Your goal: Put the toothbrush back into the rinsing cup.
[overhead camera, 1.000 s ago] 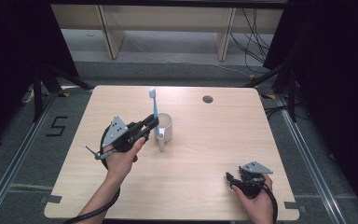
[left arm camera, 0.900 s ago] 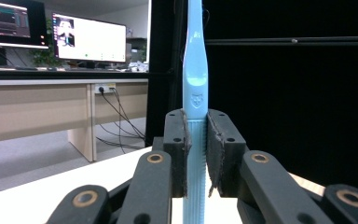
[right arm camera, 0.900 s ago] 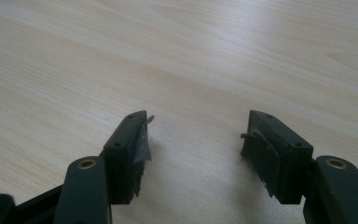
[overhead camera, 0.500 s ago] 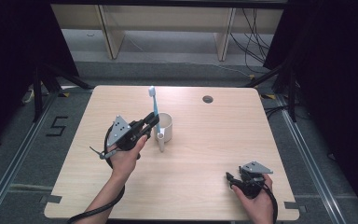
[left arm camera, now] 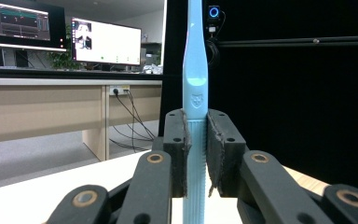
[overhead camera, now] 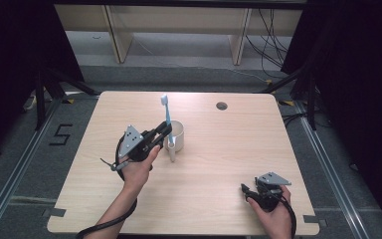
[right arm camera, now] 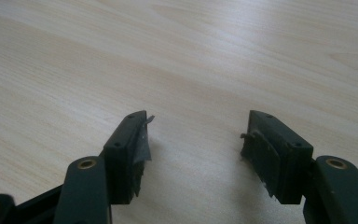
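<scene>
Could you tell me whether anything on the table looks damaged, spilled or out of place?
Nothing spilled. The toothbrush stands upright in the left gripper at the mug. The right gripper pads look frayed.

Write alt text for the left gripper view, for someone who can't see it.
A light blue toothbrush stands upright, its ribbed handle clamped between the black jaws of the left gripper. Below is a pale table; behind at left, lit monitors on a long desk, with a dark backdrop at right.
</scene>
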`<move>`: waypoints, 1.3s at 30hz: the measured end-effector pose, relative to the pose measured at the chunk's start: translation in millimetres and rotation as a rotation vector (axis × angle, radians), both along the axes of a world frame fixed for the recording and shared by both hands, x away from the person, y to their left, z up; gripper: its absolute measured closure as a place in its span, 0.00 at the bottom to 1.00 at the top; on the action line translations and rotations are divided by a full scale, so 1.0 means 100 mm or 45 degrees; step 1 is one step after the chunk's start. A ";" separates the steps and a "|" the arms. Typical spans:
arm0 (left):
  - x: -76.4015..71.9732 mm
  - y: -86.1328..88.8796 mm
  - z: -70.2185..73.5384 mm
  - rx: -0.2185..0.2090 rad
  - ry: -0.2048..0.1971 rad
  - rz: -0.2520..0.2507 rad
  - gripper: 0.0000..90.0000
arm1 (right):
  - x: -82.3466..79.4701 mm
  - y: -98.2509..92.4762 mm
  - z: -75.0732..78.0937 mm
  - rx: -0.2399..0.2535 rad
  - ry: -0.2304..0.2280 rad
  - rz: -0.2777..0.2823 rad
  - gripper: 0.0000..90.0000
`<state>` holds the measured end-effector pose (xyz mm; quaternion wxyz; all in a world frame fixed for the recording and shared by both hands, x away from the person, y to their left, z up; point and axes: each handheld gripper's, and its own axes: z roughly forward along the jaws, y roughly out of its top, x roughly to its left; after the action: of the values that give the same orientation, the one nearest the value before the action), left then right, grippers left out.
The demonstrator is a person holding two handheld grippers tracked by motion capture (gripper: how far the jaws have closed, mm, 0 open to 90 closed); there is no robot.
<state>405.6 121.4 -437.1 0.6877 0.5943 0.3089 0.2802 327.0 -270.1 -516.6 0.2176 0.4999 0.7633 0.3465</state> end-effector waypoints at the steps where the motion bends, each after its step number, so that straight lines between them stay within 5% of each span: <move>1: 0.00 0.00 -0.01 0.003 -0.002 0.002 0.87 | 0.00 0.00 0.00 0.000 0.000 0.000 0.45; 39: 0.02 -0.05 -0.27 0.045 0.020 0.033 0.87 | 0.00 0.00 0.00 -0.002 0.000 0.001 0.45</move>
<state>407.5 116.5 -464.1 0.6708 0.6044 0.3171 0.2899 327.1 -270.2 -516.7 0.2180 0.4994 0.7638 0.3459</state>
